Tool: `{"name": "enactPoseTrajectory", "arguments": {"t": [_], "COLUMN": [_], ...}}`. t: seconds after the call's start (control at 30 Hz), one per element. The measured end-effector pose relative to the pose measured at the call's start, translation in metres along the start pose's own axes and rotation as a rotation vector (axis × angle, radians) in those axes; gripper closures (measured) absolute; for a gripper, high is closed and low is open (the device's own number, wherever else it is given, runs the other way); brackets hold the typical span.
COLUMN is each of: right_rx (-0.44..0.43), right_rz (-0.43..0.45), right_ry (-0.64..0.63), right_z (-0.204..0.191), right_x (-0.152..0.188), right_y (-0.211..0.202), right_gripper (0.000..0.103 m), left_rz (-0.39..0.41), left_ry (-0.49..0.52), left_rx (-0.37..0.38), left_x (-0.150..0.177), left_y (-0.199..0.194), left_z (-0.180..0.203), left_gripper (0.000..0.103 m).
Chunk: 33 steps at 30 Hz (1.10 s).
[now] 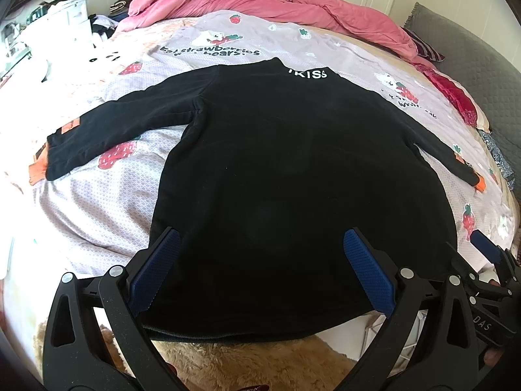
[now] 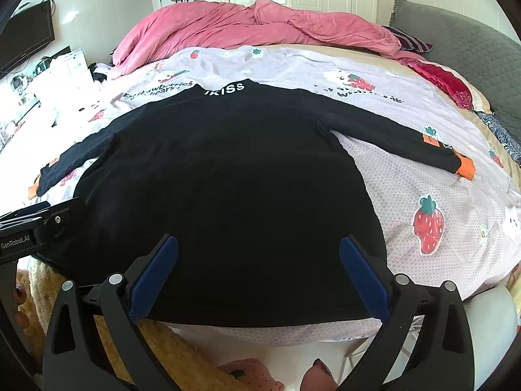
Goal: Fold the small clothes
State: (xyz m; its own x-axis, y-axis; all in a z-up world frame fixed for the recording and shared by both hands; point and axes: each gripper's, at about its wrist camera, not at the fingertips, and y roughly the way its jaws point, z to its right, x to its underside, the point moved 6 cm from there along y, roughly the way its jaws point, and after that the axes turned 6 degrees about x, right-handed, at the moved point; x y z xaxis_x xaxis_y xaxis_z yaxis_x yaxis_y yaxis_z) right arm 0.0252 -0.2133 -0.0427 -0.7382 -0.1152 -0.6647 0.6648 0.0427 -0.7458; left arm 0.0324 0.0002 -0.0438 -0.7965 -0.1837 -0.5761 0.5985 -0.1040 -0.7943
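A small black long-sleeved top lies flat on the bed, back up, white lettering at its collar, both sleeves spread out to the sides with orange cuffs. Its hem hangs at the bed's near edge. My left gripper stands open above the hem's left part, blue pads wide apart, nothing held. My right gripper stands open over the hem's right part, also empty. Each gripper shows at the edge of the other's view, the right one and the left one.
A lilac strawberry-print sheet covers the bed. A crumpled pink duvet lies at the far end, and grey and red pillows at the right. A tan fluffy rug lies below the bed edge. Cluttered shelves stand at the left.
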Motion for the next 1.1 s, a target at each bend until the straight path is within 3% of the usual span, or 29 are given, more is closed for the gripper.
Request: {"name": "enactPoseTrajectory", "arguments": {"t": [1.1], "right_rx": [-0.015], "right_rz": [0.01], "right_ry": [0.004], "right_z": [-0.0014], "right_x": [-0.0009], "right_y": [-0.004], "right_gripper": [0.004], "left_rz": [0.007], "left_ry": [-0.009], "left_rx": [-0.003], "left_x": [-0.0004], "left_y": [-0.0012], "left_z": [-0.0052], "left_gripper": [0.008]}}
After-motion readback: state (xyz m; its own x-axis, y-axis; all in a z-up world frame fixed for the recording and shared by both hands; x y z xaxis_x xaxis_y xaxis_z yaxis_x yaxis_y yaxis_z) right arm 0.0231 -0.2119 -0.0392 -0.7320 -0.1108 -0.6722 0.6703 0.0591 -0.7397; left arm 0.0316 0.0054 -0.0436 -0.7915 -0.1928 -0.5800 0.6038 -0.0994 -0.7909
